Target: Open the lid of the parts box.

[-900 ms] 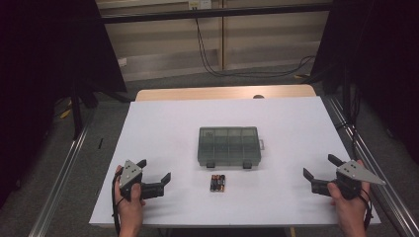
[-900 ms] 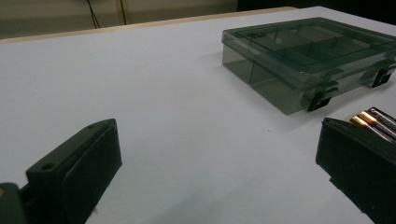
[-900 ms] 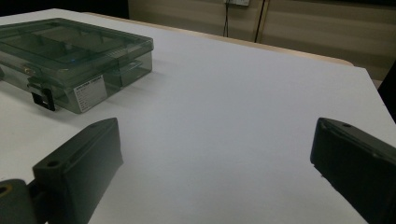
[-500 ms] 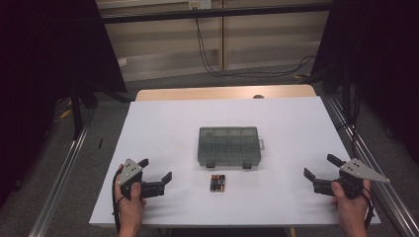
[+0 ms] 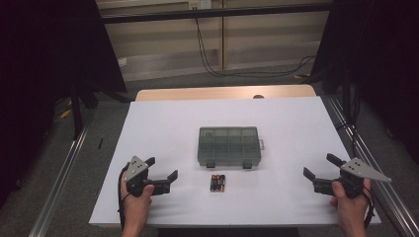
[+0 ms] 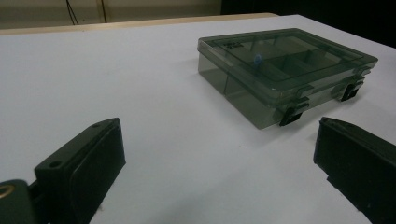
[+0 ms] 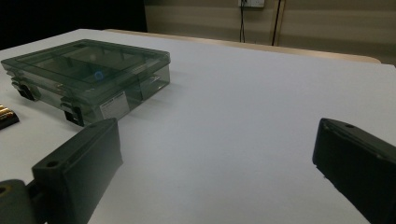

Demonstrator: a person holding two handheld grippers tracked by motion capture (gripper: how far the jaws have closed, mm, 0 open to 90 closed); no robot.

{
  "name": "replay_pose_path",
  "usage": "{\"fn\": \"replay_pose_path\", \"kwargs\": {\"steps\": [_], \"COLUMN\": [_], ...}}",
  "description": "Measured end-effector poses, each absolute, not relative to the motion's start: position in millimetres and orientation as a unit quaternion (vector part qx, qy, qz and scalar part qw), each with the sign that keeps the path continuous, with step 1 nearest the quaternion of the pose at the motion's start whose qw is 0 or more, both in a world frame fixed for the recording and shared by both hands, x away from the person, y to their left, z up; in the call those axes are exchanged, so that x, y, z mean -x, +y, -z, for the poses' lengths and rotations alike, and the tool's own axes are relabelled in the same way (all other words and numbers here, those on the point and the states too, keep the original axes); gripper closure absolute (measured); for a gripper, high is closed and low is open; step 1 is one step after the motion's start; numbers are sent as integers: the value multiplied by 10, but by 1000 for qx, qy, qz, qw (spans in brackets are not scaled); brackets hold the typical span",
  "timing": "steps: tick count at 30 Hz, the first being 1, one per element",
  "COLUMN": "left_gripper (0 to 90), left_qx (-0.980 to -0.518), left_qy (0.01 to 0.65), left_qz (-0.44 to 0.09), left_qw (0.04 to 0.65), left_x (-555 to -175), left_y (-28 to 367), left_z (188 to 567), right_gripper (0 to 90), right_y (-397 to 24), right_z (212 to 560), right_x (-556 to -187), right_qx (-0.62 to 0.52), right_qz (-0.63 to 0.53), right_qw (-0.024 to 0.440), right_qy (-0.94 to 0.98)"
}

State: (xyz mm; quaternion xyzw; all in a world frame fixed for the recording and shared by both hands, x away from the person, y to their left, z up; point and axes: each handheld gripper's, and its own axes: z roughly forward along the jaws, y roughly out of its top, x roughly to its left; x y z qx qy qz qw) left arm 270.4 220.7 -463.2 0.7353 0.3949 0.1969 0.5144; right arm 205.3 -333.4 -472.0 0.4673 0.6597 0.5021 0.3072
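My left gripper (image 5: 163,169) sits low over the near left part of the white-covered rectangular worktop (image 5: 296,128), jaws spread wide, nothing between them. In the left gripper view the left gripper (image 6: 215,154) has only bare white surface in its gap. My right gripper (image 5: 321,167) is over the near right edge of the worktop, jaws also wide apart and empty; the right gripper view shows the right gripper (image 7: 215,154) with plain worktop in between. The two grippers point inward toward each other, well apart.

The translucent smoky-green plastic compartment box (image 5: 229,146) lies flat in the middle of the worktop, lid down, two dark latches on its near side. It is apart from both grippers. In the left gripper view the box (image 6: 285,74) is ahead and to the right of my jaws, dividers visible through the lid, latches facing the lower right. In the right gripper view the box (image 7: 88,74) is ahead and to the left, with a pale label on its side wall.

A small dark pack of gold-ended batteries (image 5: 218,182) lies just in front of the box, near it but not touching, roughly between my two grippers. Its edge shows at the far left of the right gripper view (image 7: 6,115). Count of cells: cannot tell.

My hands hold the gripper handles from the near edge; a cable loops at the left wrist.
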Motion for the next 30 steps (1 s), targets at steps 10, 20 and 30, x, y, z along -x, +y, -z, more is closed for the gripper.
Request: {"fn": "replay_pose_path", "kwargs": {"steps": [10,20,30], "left_gripper": [64,117,151], "left_qx": [-726,-733,-739], "left_qy": [408,401,402], "left_qz": [-191,-177,-150], "left_qw": [519,520,520], "left_x": [-2694,-2779,-2920], "left_y": [2146,1998,1941], "left_z": [4560,4493,4455], "right_gripper": [23,54,60], "right_y": [-3191,-3020,-2859], "right_z": [4628,4424,4426], "right_x": [-2116,-2173,-2390], "right_qx": [-462,-449,-434], "right_qz": [-510,-517,-522], "right_qw": [314,320,307], "right_qy": [654,655,666]}}
